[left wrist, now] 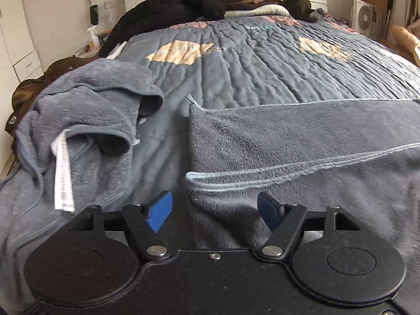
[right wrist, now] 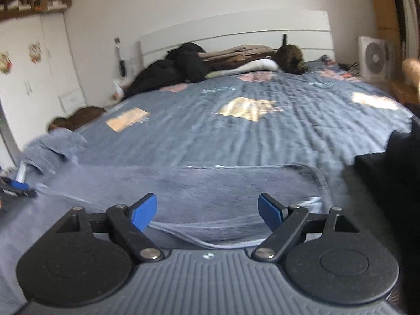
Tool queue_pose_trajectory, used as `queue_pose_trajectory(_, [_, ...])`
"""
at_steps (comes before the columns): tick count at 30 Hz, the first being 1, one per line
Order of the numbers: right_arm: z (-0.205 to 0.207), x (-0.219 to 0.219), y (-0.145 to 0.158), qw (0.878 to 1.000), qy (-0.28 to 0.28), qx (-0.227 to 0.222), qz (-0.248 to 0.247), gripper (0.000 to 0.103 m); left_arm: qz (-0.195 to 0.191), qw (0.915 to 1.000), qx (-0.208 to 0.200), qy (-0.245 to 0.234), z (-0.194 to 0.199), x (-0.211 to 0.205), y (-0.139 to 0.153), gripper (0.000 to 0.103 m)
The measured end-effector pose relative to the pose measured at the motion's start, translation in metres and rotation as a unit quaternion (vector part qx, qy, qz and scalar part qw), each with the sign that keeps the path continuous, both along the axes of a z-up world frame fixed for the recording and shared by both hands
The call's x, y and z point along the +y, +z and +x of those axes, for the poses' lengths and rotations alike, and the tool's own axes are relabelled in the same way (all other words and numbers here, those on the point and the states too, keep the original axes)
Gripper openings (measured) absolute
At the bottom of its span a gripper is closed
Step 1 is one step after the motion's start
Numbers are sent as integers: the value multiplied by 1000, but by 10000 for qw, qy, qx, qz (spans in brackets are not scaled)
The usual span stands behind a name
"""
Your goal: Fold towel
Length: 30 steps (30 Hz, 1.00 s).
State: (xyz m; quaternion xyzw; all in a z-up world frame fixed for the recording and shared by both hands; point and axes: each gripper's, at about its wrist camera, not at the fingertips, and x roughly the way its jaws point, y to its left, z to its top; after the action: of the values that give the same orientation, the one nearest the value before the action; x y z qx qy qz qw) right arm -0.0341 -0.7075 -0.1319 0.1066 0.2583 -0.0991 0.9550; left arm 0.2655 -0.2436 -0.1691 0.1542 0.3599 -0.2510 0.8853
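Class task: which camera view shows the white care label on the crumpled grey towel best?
The left wrist view: the care label hangs sharp and close on the crumpled towel. The right wrist view shows it only small and blurred at the left edge.

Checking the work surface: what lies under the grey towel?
The towel lies on a blue-grey quilt covering the bed. Whatever sits beneath the towel's folded layers is hidden.

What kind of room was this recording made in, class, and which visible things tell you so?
Most likely a home bedroom. A wide bed under a blue-grey quilt fills the view, with a white headboard at the wall behind it, pillows and piled dark clothing at its head, and white cupboards alongside.
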Motion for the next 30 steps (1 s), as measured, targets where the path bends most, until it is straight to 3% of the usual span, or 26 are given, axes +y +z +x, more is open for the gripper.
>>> queue_pose_trajectory(3, [-4, -18, -8, 9992, -345, 183, 7, 84, -62, 10000, 38, 48, 7, -2, -10, 61])
queue_pose_trajectory(4, [-6, -24, -11, 9986, -462, 242, 19, 84, -86, 9999, 54, 43, 9, -3, -13, 55])
queue_pose_trajectory(6, [-9, -33, -15, 9979, -591, 261, 55, 84, -140, 9999, 81, -16, 11, -4, -17, 29])
queue_pose_trajectory(8, [-12, -38, -16, 9974, -678, 245, -38, 84, -129, 9999, -11, -88, 9, -6, -18, 15])
queue_pose_trajectory(15, [-28, -63, -27, 9931, -802, 332, -786, 84, -23, 9999, -54, -115, 7, -8, -13, 14])
queue_pose_trajectory(21, [-20, -66, -33, 9882, 425, 318, -1436, 83, 91, 9999, 33, -123, 9, -10, -14, 17])
queue_pose_trajectory(25, [-7, -58, -39, 9610, 1243, 644, -2386, 83, 157, 9998, 66, -138, 10, -12, -14, 17])
queue_pose_trajectory(30, [9, -47, -46, 9024, 2215, 1040, -3546, 83, 211, 9996, 85, -148, 11, -13, -15, 17])
